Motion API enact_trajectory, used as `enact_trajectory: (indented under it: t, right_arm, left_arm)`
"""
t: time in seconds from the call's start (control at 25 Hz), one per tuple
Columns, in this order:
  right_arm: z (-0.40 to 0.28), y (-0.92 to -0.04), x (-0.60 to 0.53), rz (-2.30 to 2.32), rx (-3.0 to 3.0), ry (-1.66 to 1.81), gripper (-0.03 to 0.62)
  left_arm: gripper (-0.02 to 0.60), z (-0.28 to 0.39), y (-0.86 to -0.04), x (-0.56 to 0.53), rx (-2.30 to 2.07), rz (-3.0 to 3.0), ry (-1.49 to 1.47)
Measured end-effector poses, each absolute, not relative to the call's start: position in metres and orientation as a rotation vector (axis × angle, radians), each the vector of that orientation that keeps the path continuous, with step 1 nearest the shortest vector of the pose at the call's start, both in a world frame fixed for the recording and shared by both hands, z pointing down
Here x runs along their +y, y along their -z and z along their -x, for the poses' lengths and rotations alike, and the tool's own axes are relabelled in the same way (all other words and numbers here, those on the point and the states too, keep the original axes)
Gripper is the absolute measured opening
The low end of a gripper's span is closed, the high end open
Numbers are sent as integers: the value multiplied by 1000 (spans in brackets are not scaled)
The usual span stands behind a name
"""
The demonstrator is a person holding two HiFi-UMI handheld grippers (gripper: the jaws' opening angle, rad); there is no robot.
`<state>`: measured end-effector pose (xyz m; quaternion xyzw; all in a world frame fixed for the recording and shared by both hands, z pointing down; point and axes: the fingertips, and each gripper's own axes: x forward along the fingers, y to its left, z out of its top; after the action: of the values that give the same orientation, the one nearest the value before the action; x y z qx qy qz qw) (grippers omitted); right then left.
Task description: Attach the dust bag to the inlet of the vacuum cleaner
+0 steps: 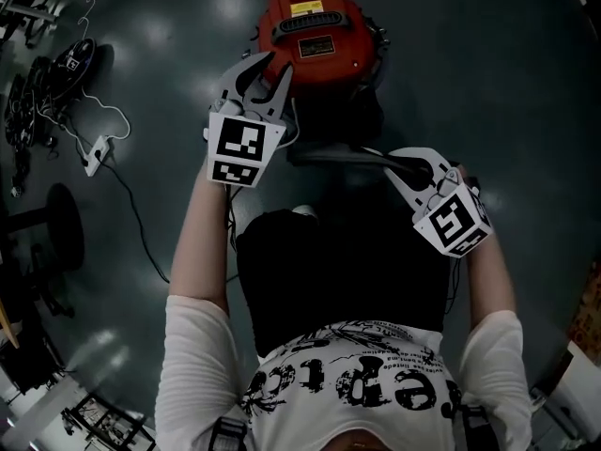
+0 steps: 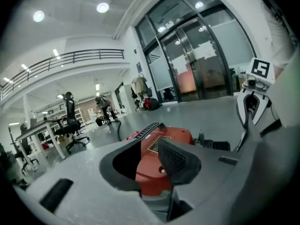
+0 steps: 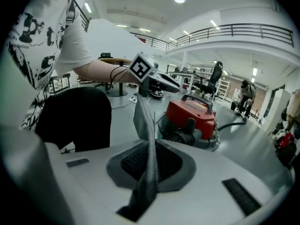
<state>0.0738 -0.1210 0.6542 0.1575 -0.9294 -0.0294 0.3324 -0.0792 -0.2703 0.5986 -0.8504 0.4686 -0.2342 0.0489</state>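
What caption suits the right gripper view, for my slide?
Right gripper pinching the grey dust bag, red vacuum cleaner beyond.

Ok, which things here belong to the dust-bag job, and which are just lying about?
Job:
- red vacuum cleaner
- grey dust bag, clamped in the right tool
- left tool, open, holding nothing, near the vacuum cleaner

Lying about:
- white power strip
- black office chair

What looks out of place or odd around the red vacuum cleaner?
The dust bag is not on the vacuum cleaner: the fingers of the right gripper pinch its thin edge. On the floor at left, a white power strip and its cord lie loose. Nothing looks spilled or broken.
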Motion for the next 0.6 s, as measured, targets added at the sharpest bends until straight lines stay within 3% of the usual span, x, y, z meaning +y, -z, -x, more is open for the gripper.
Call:
enact_trajectory:
  t: [0.16, 0.4, 0.6]
  right_arm:
    - [-71, -660, -130, -366, -2428, 105, 23]
    - [-67, -665, -138, -312, -2455, 97, 23]
    - [-67, -669, -138, -291, -2447, 140, 23]
  left_arm:
    - [168, 82, -608, -304, 1350, 2503, 813]
    - [178, 81, -638, -340, 1120, 2393, 1106]
    - [177, 62, -642, -353, 951, 2373, 1187]
